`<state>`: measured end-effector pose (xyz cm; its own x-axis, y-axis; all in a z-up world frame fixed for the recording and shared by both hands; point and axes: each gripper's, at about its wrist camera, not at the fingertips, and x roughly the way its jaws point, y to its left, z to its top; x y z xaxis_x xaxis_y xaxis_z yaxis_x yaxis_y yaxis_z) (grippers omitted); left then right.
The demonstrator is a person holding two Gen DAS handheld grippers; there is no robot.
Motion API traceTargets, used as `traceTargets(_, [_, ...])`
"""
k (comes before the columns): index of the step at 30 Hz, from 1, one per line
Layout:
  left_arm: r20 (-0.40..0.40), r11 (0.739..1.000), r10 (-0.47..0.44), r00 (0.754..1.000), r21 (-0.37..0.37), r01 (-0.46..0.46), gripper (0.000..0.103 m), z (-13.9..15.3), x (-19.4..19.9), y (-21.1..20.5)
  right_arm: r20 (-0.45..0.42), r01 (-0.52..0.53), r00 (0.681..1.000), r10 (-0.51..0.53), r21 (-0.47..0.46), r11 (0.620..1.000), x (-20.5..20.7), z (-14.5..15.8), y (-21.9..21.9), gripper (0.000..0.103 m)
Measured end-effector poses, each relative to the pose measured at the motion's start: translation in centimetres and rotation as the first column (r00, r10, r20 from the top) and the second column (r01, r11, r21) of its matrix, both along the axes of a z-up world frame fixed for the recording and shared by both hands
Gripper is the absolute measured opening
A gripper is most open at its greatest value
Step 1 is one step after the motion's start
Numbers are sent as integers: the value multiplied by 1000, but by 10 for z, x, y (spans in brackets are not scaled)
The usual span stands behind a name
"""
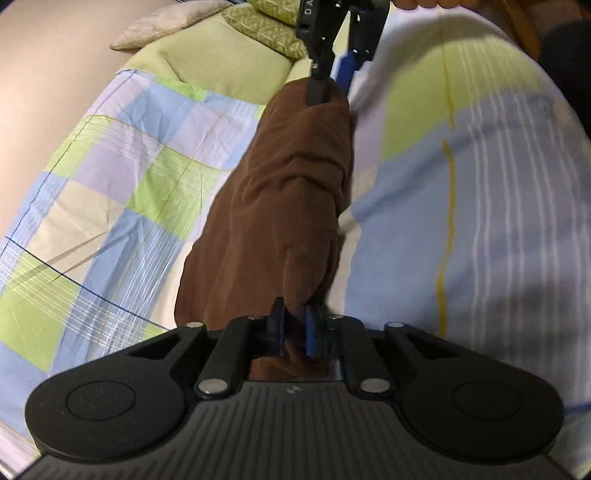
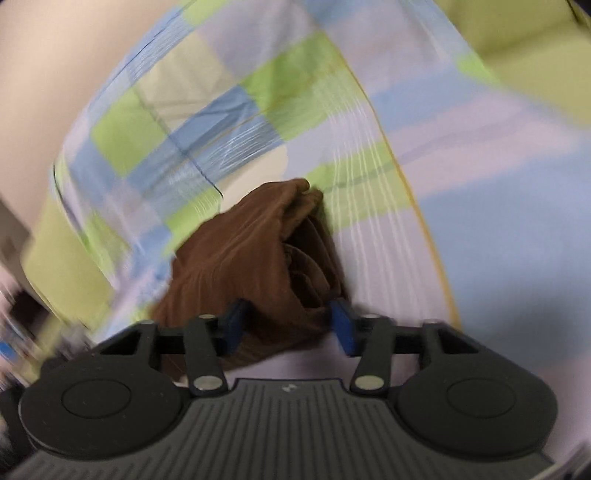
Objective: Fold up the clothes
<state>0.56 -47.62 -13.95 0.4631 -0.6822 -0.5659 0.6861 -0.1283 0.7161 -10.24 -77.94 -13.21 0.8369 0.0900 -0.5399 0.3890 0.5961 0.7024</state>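
Left view, surface: a checked bedsheet (image 1: 110,192) in blue, green, lilac and cream covers the bed; a plain green cover (image 1: 218,62) and a patterned pillow (image 1: 266,26) lie beyond it.
Left view, garment: a brown garment (image 1: 280,192) stretches in a long bunched band across the bedsheet.
Left view, left gripper (image 1: 293,326): fingers narrow, pinching the garment's near end.
Left view, right gripper (image 1: 328,88): at the garment's far end, touching it; grip unclear here.
Right view, surface: the same bedsheet (image 2: 369,155), blurred.
Right view, garment (image 2: 251,251): rumpled brown folds, open layers facing the camera.
Right view, right gripper (image 2: 286,323): fingers wide apart, the garment's near edge between them.
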Motion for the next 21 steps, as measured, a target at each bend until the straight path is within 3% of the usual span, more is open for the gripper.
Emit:
traceTargets(4, [-55,1000,21,998,-1,-21,10,2,4,10,-1,21,1000,-21,-17,1000,-9,0,-9,8])
traceTargets(6, [-70,1000,25,997,2,-25,10,2,4,11,-36,-3,999,-1,-116,993,-9,9,-3,8])
traceTargets(9, [-91,999,35,995,-14,-37,11,6,4,9,-92,-55,995,31,-273,961,-8,25,10,23])
traceTargets(10, [-124,998,45,991,-37,-49,11,11,6,9,-120,-119,990,77,-393,912,-8,36,26,41])
traceTargets(11, [-157,997,55,986,-53,-64,11,15,8,10,-164,-216,975,148,-562,799,-8,46,53,51])
traceTargets(12, [-181,995,63,981,-61,-76,11,18,11,11,-220,-303,953,208,-702,644,-8,56,81,59])
traceTargets(13, [-226,992,79,971,-76,-98,10,23,16,11,-277,-370,926,255,-795,481,-9,63,106,59])
traceTargets(15, [-291,987,98,952,-95,-130,10,31,23,12,-356,-447,874,331,-856,261,-8,61,140,59])
traceTargets(17, [-358,980,112,927,-116,-163,9,40,32,13,-449,-508,821,352,-856,92,1,46,156,59])
traceTargets(21, [-383,978,108,918,-124,-166,9,46,39,12,-630,-579,699,338,-776,-249,21,16,190,62])
